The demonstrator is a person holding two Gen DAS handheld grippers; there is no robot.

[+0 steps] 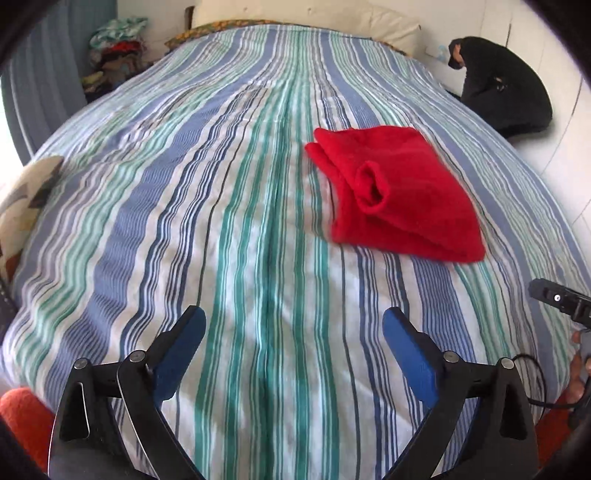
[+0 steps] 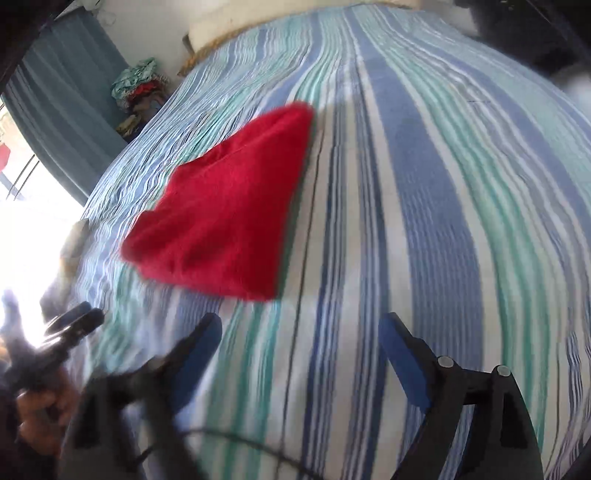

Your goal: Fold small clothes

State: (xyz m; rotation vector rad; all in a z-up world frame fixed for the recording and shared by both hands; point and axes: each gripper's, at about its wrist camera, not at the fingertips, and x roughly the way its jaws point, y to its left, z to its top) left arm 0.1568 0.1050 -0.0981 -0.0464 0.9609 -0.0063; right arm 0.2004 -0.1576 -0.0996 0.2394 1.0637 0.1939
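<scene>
A small red garment [image 1: 399, 192] lies folded on the striped bedspread [image 1: 236, 206], right of the bed's middle. It also shows in the right wrist view [image 2: 225, 218], up and left of the fingers. My left gripper [image 1: 293, 332] is open and empty, low over the near part of the bed, well short of the garment. My right gripper [image 2: 299, 336] is open and empty, also apart from the garment; this view is blurred. The other gripper's tip shows at the right edge of the left wrist view [image 1: 557, 297] and at the left of the right wrist view [image 2: 75, 325].
A pile of clothes [image 1: 114, 55] sits beyond the bed's far left corner. A pillow [image 1: 306, 18] lies at the head. A person in black [image 1: 506, 85] crouches by the bed's far right. A patterned cushion [image 1: 26, 199] lies at the left edge. A blue curtain [image 2: 59, 110] hangs on the left.
</scene>
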